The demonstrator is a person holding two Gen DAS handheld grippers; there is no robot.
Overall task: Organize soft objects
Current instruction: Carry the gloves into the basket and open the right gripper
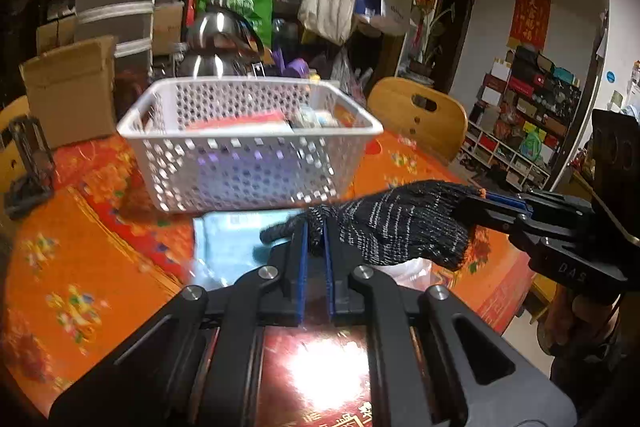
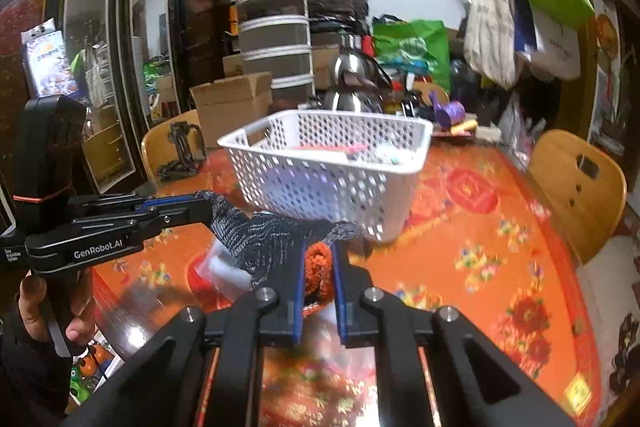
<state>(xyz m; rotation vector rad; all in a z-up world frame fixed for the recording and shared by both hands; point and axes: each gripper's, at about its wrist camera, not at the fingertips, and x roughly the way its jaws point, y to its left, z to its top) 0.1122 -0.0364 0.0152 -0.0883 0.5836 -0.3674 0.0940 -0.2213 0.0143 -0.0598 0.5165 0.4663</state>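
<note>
A black knit glove [image 1: 404, 223] with white flecks and an orange cuff hangs stretched between both grippers above the orange tablecloth. My left gripper [image 1: 316, 239] is shut on its finger end. My right gripper [image 2: 320, 263] is shut on its orange cuff [image 2: 318, 275]. The glove's body [image 2: 264, 239] shows in the right wrist view, with the left gripper [image 2: 200, 207] at its left end. The right gripper [image 1: 488, 207] shows at the right of the left wrist view. A white perforated basket [image 1: 248, 143] holding several items stands just behind the glove; it also shows in the right wrist view [image 2: 332, 171].
A light blue flat pack [image 1: 236, 239] lies on the table under the glove. A cardboard box [image 1: 72, 91], a steel kettle [image 1: 220, 43] and a black stand [image 1: 28, 163] sit behind and left of the basket. Wooden chairs [image 2: 576, 183] stand around the table [image 2: 500, 247].
</note>
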